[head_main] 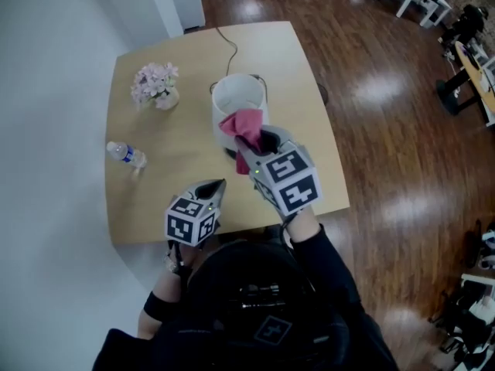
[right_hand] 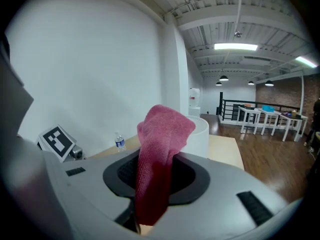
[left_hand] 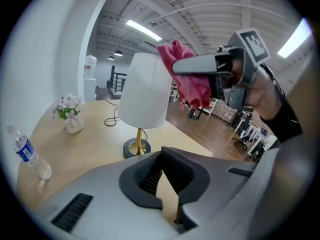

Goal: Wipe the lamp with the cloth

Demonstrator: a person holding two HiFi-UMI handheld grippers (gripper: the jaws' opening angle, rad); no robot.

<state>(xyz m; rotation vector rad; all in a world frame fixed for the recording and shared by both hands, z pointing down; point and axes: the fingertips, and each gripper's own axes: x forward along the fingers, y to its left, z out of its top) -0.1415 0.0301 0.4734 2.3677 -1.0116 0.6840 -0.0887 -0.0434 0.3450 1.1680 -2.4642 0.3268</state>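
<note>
Pale wooden table (head_main: 178, 157) fills mid-frame of the head view. At its upper centre stands the lamp (head_main: 238, 103): white drum shade, brass stem, dark round base, cord trailing toward the top edge. Right gripper (head_main: 261, 141), just below the shade, pinches the pink cloth (head_main: 244, 126) at the shade's near rim; left gripper (head_main: 216, 185), lower left of it, has its jaws pressed together on nothing. Vase of pink flowers (head_main: 155, 85) upper left, water bottle (head_main: 126, 154) near the left edge.

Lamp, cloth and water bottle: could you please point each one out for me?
lamp (left_hand: 144, 91), left gripper view, middle of the white shade.
cloth (right_hand: 165, 134), right gripper view, upper fold.
water bottle (head_main: 128, 155), head view, its clear body.
</note>
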